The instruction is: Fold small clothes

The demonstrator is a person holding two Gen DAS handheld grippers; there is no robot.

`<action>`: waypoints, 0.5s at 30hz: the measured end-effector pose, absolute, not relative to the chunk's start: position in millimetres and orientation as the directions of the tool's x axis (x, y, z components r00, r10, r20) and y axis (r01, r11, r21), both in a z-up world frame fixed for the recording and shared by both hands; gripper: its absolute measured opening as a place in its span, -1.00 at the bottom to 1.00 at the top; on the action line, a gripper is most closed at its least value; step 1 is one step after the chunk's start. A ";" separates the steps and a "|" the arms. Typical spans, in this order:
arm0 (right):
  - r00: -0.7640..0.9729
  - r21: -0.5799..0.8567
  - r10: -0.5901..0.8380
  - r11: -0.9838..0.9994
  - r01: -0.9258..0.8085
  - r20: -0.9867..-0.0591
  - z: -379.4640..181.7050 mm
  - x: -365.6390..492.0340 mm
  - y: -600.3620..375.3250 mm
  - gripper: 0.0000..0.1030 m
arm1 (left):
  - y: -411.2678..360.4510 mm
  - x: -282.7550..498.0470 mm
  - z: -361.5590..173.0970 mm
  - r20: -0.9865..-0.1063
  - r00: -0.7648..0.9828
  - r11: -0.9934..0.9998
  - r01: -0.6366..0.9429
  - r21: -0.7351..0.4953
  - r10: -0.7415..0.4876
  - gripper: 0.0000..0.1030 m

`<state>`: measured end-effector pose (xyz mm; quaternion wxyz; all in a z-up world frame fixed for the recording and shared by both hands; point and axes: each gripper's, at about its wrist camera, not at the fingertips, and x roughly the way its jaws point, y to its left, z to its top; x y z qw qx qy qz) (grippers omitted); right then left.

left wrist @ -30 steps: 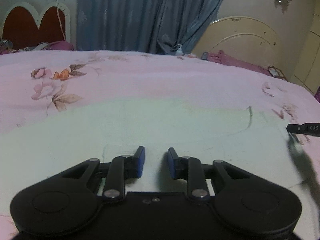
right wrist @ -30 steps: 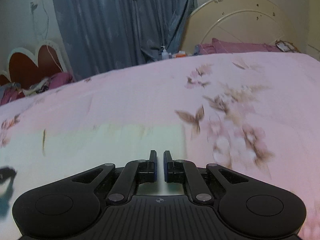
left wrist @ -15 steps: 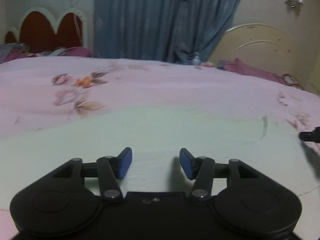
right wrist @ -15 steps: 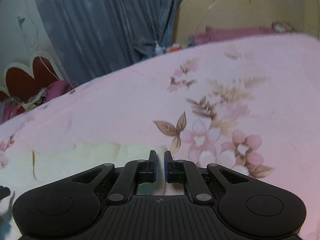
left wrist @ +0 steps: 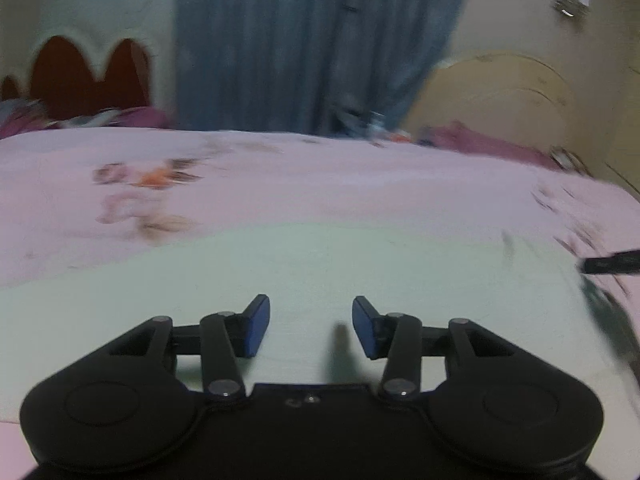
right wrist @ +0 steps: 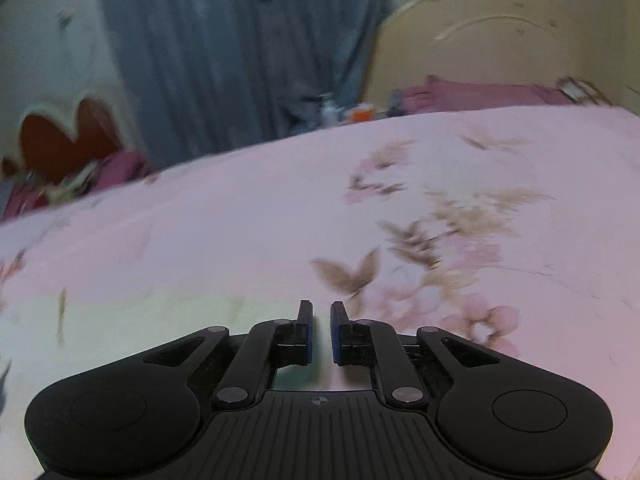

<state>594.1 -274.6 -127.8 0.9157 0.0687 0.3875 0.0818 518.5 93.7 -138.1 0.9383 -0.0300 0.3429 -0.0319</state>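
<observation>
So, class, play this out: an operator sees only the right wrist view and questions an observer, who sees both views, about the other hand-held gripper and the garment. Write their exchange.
Operator: Is the other one holding anything?
Observer: No. The left hand-held gripper is open with nothing between its pads. Its jaws have just opened, then eased in slightly.
Operator: What lies under it?
Observer: The pale green garment, spread flat on the pink floral sheet.
Operator: Does my own tool show from there?
Observer: Only the dark tip of the right hand-held gripper, by the garment's right edge.
</observation>
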 end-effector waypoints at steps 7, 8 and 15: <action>0.673 0.101 0.175 0.984 -0.147 -0.718 -119.8 548.5 -260.6 -0.82 | 79.9 505.7 -135.1 -0.672 0.736 0.996 0.084 -0.034 -0.085 -0.14; 0.672 0.090 0.177 0.983 -0.163 -0.719 -117.7 535.1 -257.6 -0.82 | 77.9 498.6 -131.9 -0.659 0.745 0.994 0.105 -0.032 -0.100 -0.14; 0.654 0.056 0.125 0.990 -0.126 -0.746 -127.3 484.4 -242.6 -0.81 | 77.0 487.1 -149.1 -0.696 0.710 0.994 0.101 -0.052 -0.108 -0.12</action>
